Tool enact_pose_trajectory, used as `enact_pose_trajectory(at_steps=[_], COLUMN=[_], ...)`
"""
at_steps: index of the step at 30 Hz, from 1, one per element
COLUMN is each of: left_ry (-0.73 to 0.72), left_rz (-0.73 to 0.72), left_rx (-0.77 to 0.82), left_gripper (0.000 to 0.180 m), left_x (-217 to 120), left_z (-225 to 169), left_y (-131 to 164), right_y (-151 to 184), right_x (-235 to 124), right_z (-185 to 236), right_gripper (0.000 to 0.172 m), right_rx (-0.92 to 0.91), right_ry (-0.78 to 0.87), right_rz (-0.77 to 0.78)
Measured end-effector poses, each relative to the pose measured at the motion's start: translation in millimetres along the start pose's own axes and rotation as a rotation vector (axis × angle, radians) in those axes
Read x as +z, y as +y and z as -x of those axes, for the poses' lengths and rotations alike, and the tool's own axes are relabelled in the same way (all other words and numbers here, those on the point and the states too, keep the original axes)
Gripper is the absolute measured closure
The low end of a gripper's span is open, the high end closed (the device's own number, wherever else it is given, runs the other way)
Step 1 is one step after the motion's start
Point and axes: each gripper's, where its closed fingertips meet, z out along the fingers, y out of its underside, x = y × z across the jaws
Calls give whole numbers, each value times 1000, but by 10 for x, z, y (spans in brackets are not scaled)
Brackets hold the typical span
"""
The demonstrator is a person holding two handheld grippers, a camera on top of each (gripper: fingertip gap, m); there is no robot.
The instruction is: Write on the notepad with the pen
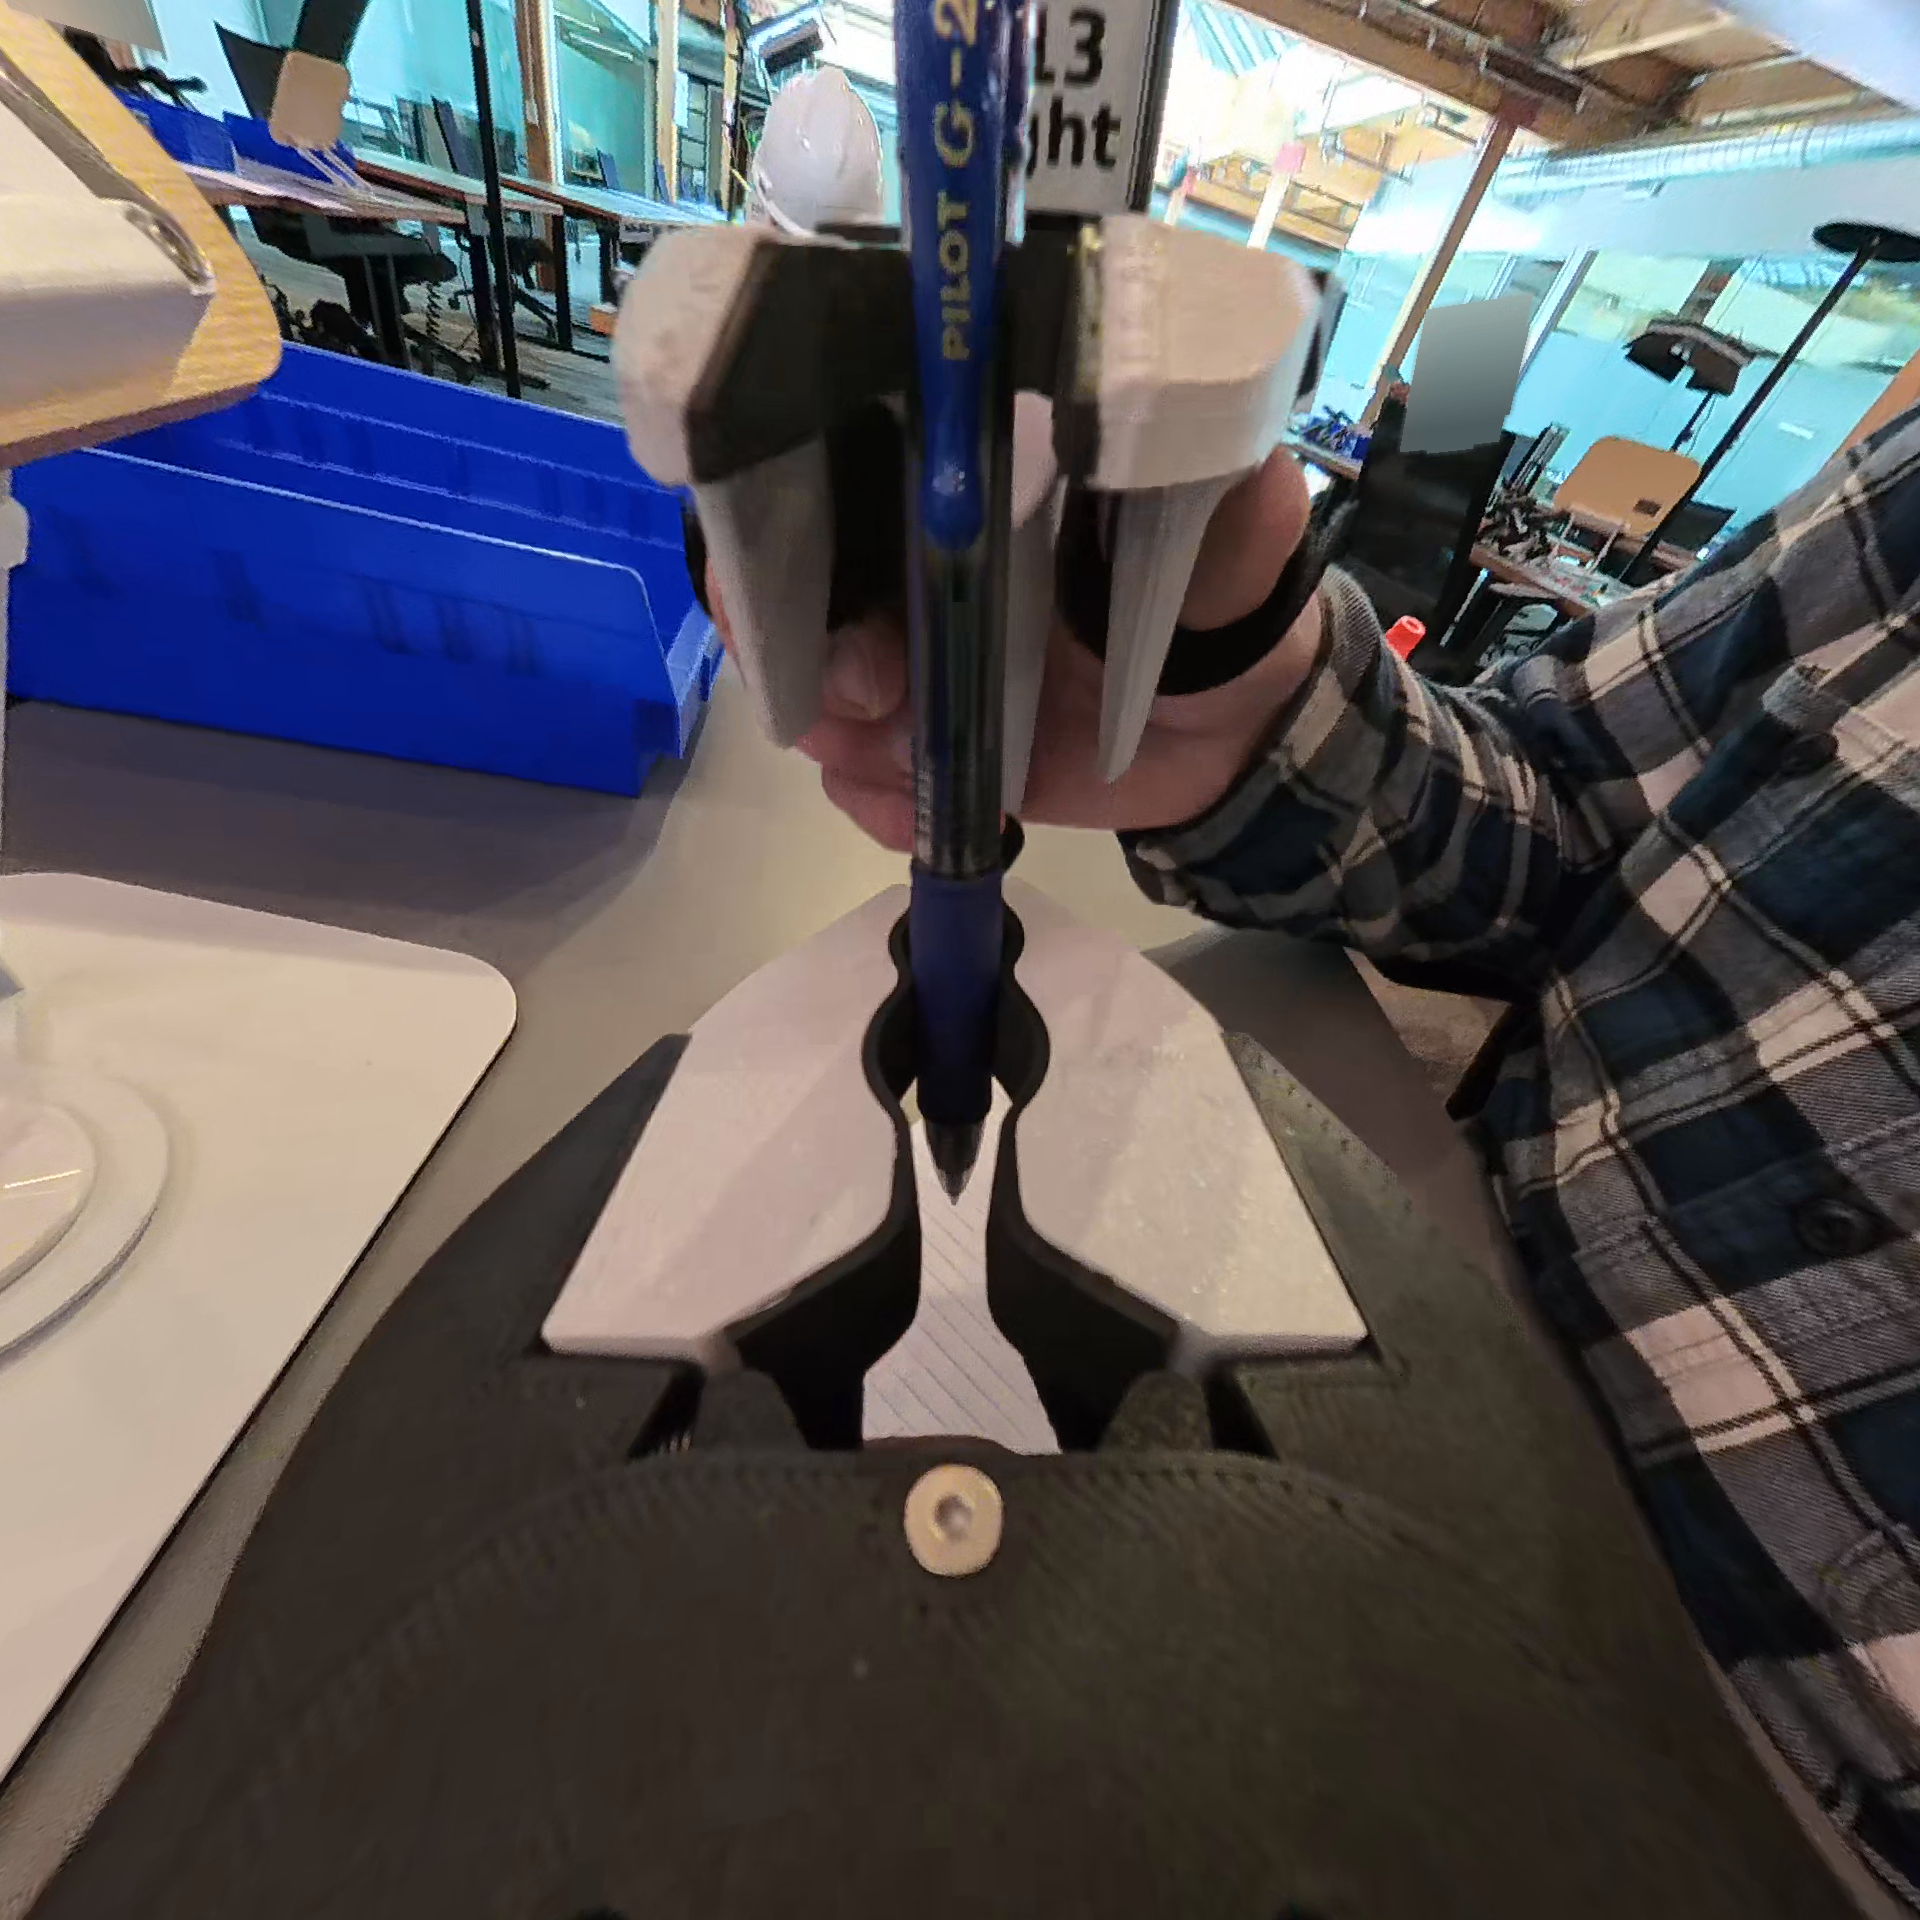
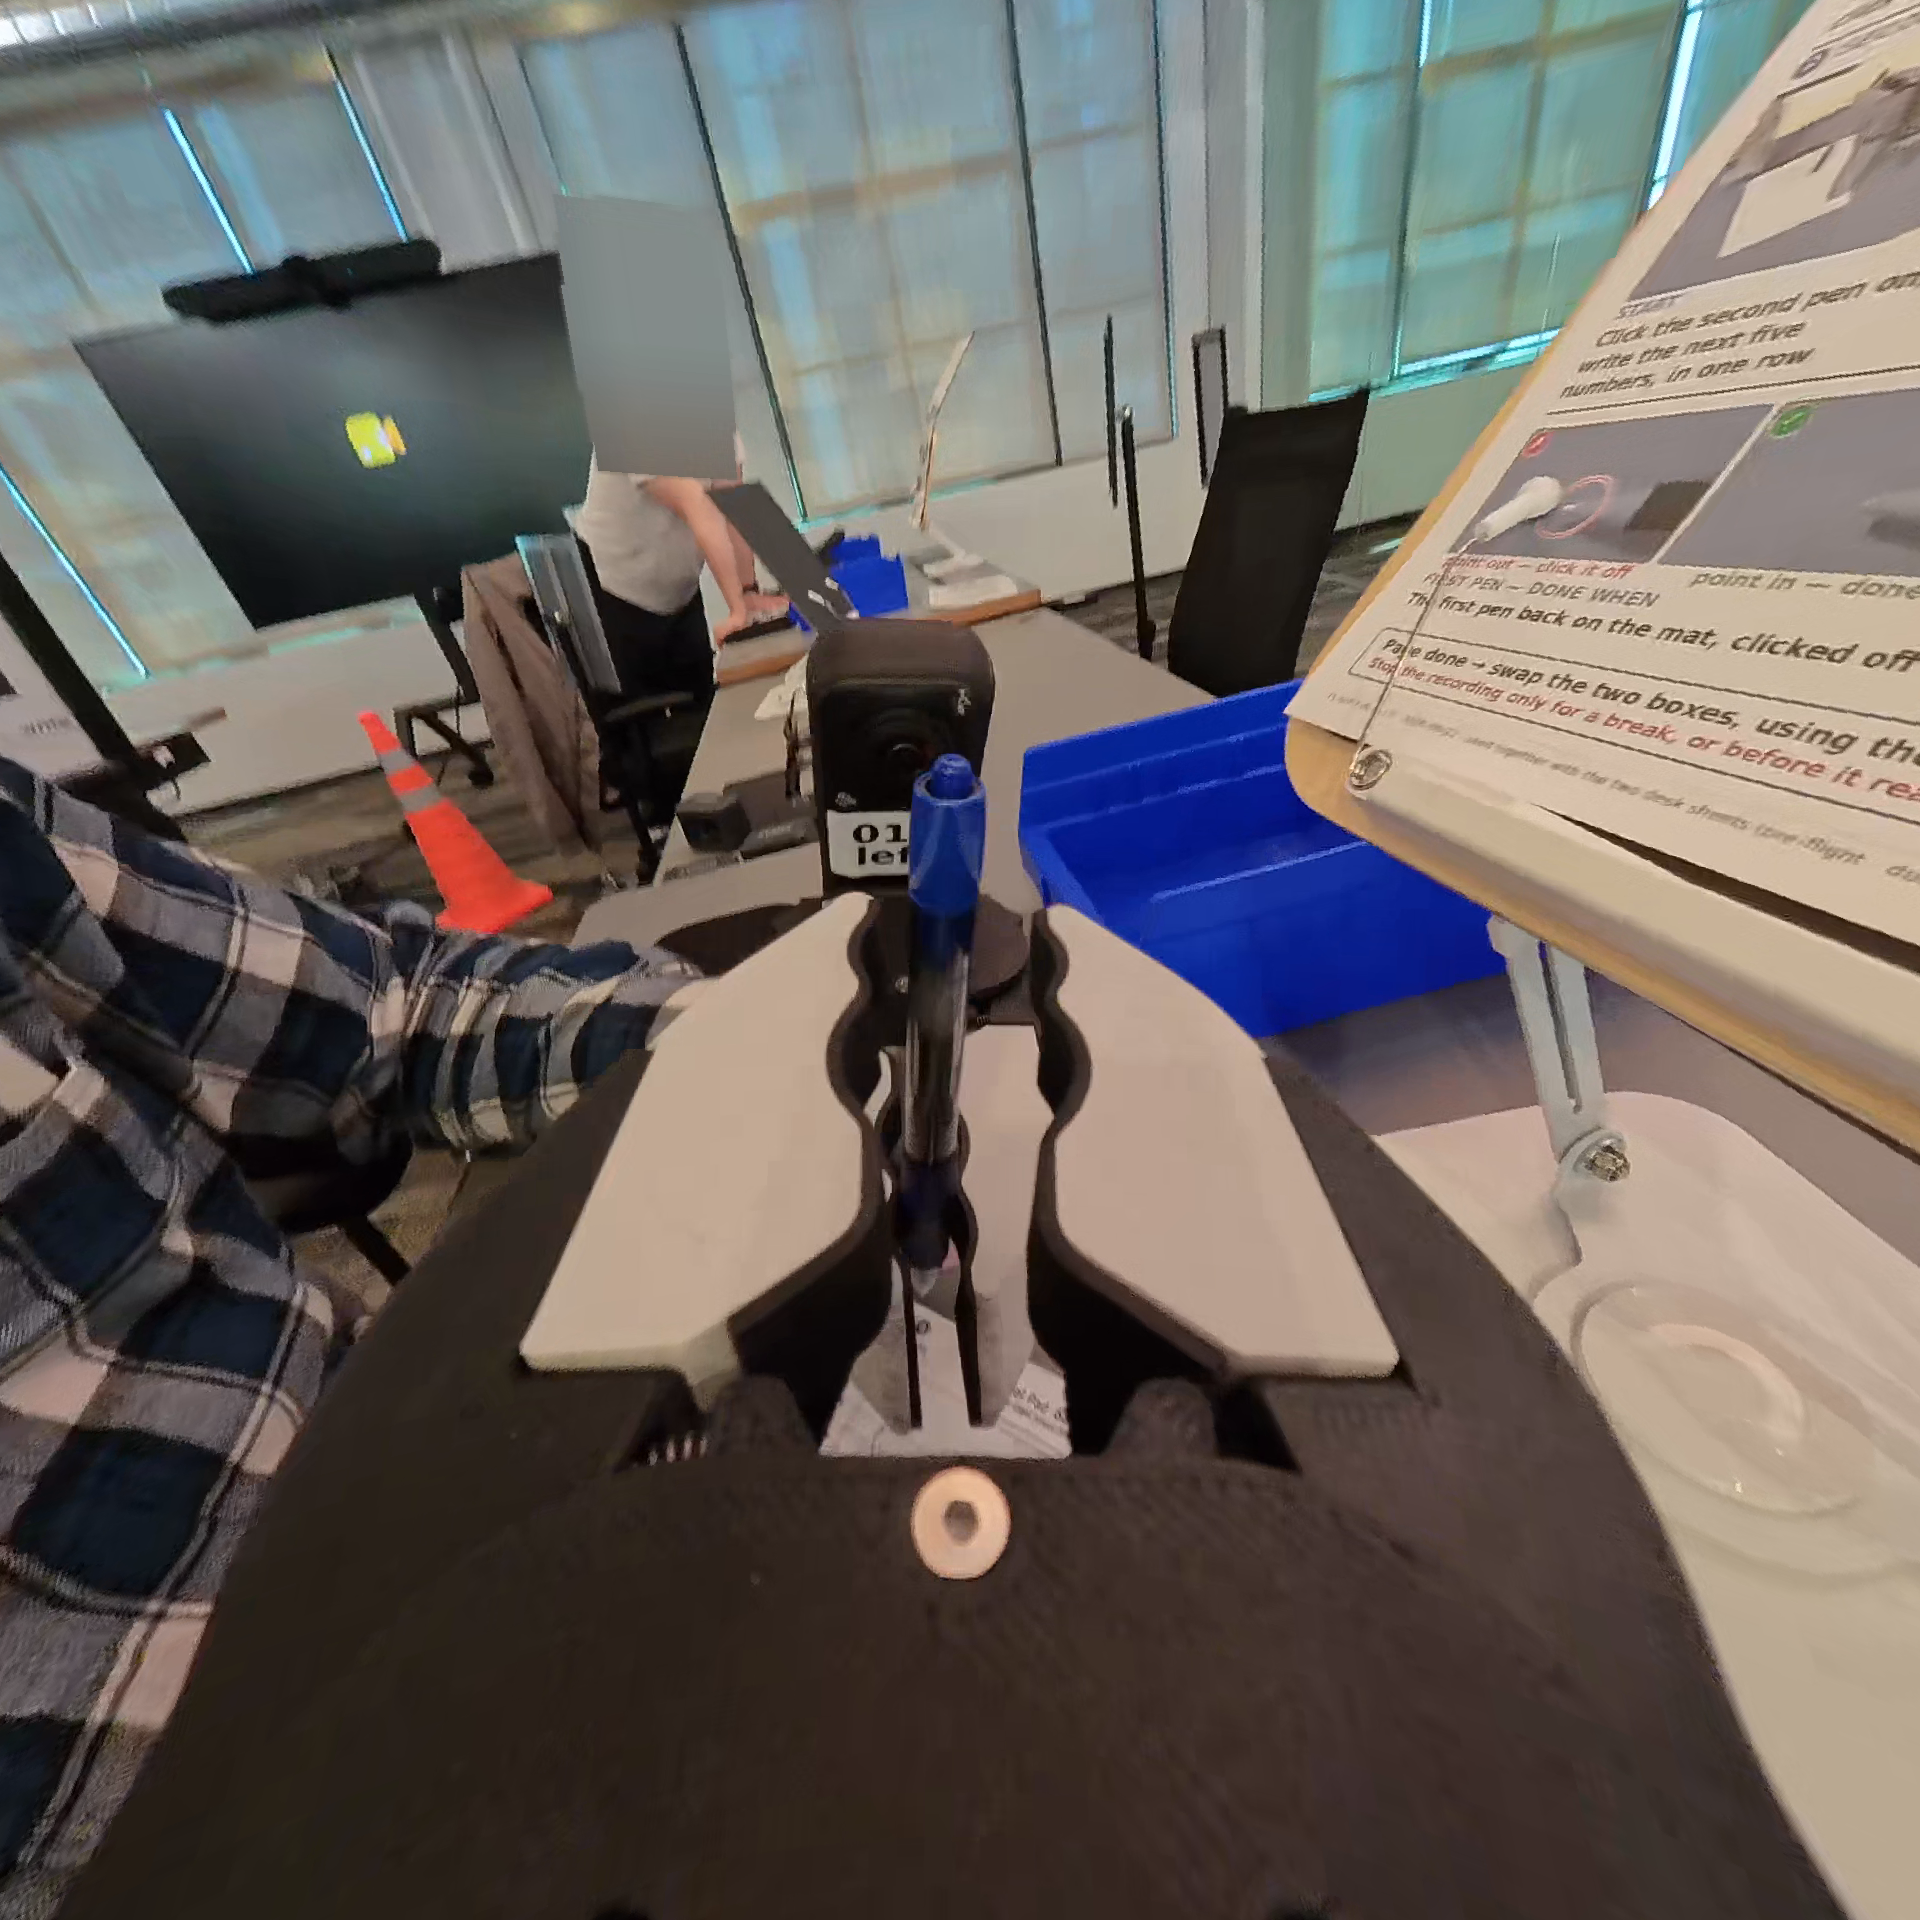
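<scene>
Lined notepad nearest, flat under left gripper. Left gripper clenched on blue pen at rubber grip, tip down, just above paper. Farther off, right gripper released, fingers apart beside pen's top. Pen looks light, stiff, smooth; rubber grip is best, least slippery spot.

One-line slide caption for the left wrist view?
Left tool clamps the blue pen upright, tip above lined notepad, right tool open around its barrel.
</scene>
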Motion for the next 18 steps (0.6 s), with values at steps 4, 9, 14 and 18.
enact_pose_trajectory(at_steps=[4, 9, 14, 18], left_ry=[9, -8, -10, -16], left_rz=[-54, -54, -36, -48], left_rx=[-42, -48, -35, -27], left_gripper=[171, 171, 171, 171], left_x=[21, 43, 79, 84], left_z=[1, 39, 21, 16], left_y=[-47, -17, 16, -4], right_y=[-97, -51, -1, -16], right_x=[-27, 15, 60, 52], right_z=[-41, -20, 14, 20], right_gripper=[154, 159, 164, 164], right_rx=[37, 32, 16, 21], right_ry=[5, -18, -16, -8], right_rz=[-160, -172, -142, -151])
